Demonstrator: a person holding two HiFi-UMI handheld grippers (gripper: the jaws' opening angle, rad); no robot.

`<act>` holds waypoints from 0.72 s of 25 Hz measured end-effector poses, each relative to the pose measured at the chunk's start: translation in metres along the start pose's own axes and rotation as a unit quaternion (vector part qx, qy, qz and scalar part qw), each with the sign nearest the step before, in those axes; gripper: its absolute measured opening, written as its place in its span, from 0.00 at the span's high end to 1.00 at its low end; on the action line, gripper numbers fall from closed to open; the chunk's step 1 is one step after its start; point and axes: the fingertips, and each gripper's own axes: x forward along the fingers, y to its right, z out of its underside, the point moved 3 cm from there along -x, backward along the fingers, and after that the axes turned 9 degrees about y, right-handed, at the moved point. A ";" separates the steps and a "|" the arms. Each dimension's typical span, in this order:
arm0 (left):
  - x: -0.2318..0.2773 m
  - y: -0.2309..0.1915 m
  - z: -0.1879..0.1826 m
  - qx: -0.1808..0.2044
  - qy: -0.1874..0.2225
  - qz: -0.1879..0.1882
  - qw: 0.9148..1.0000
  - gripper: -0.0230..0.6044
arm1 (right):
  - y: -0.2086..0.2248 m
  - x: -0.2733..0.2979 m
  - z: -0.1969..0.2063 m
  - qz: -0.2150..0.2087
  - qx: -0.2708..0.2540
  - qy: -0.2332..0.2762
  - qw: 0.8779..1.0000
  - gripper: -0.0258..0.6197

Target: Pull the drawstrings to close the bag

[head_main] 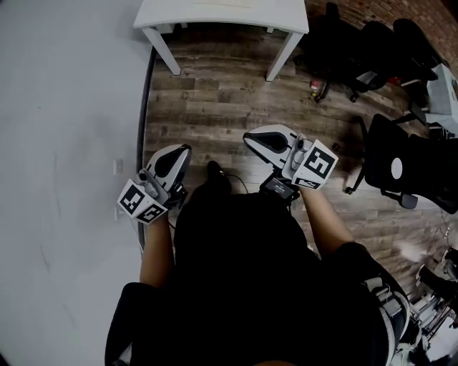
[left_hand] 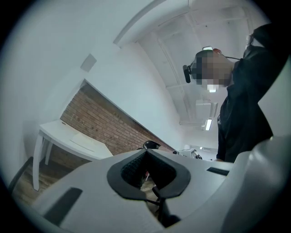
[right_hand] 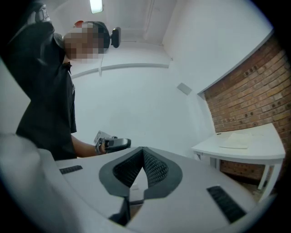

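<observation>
Both grippers are held close to the person's body, above a wooden floor (head_main: 215, 93). My left gripper (head_main: 184, 149) is shut with nothing between its jaws, and in its own view the dark pads (left_hand: 132, 168) meet at the tip. My right gripper (head_main: 248, 136) is also shut and empty; its ribbed pads (right_hand: 157, 169) touch. Beyond the right gripper's jaws, the left gripper (right_hand: 113, 143) shows in the person's hand. A flat pale cloth thing (right_hand: 236, 140) lies on the white table (head_main: 222, 16), far from both grippers. I cannot tell whether it is the bag, and no drawstrings show.
A white wall (head_main: 64, 143) runs along the left. Black office chairs (head_main: 401, 164) stand at the right, and more dark chairs (head_main: 372, 43) sit at the back right by a brick wall (right_hand: 245, 95). The person's dark clothing fills the lower middle.
</observation>
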 end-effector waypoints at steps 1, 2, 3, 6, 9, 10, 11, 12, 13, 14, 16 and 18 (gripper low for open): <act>0.006 -0.012 -0.007 -0.002 0.006 0.006 1.000 0.94 | 0.006 0.008 0.001 -0.014 -0.003 -0.010 1.000 0.95; 0.011 -0.024 -0.013 -0.002 0.011 0.014 1.000 0.94 | 0.014 0.015 0.004 -0.028 0.005 -0.020 0.999 0.95; 0.016 -0.036 -0.019 -0.001 0.013 0.022 1.000 0.94 | 0.021 0.022 0.010 -0.037 0.025 -0.028 0.999 0.95; 0.023 -0.072 -0.033 0.001 0.012 0.035 0.999 0.94 | 0.045 0.041 0.022 -0.027 0.097 -0.016 0.995 0.95; 0.035 -0.112 -0.039 0.000 0.007 0.037 0.999 0.94 | 0.069 0.059 0.021 -0.008 0.108 0.001 0.994 0.95; 0.038 -0.122 -0.039 -0.002 0.004 0.038 0.999 0.94 | 0.076 0.063 0.020 -0.001 0.097 0.001 0.995 0.95; 0.042 -0.129 -0.039 -0.003 0.000 0.039 0.999 0.94 | 0.083 0.066 0.017 0.005 0.084 0.000 0.996 0.95; 0.046 -0.135 -0.037 -0.005 -0.003 0.041 0.999 0.94 | 0.090 0.067 0.014 0.011 0.071 0.003 0.997 0.95; 0.051 -0.142 -0.035 -0.008 -0.006 0.043 0.999 0.94 | 0.098 0.069 0.009 0.016 0.062 0.012 0.998 0.95; 0.057 -0.150 -0.033 -0.011 -0.009 0.044 0.999 0.94 | 0.106 0.070 0.003 0.017 0.058 0.026 0.998 0.95; 0.071 -0.167 -0.028 -0.016 -0.017 0.046 0.999 0.94 | 0.125 0.074 -0.011 0.013 0.060 0.066 0.996 0.95; 0.090 -0.186 -0.026 -0.018 -0.025 0.044 0.999 0.94 | 0.149 0.080 -0.022 0.006 0.065 0.100 0.993 0.95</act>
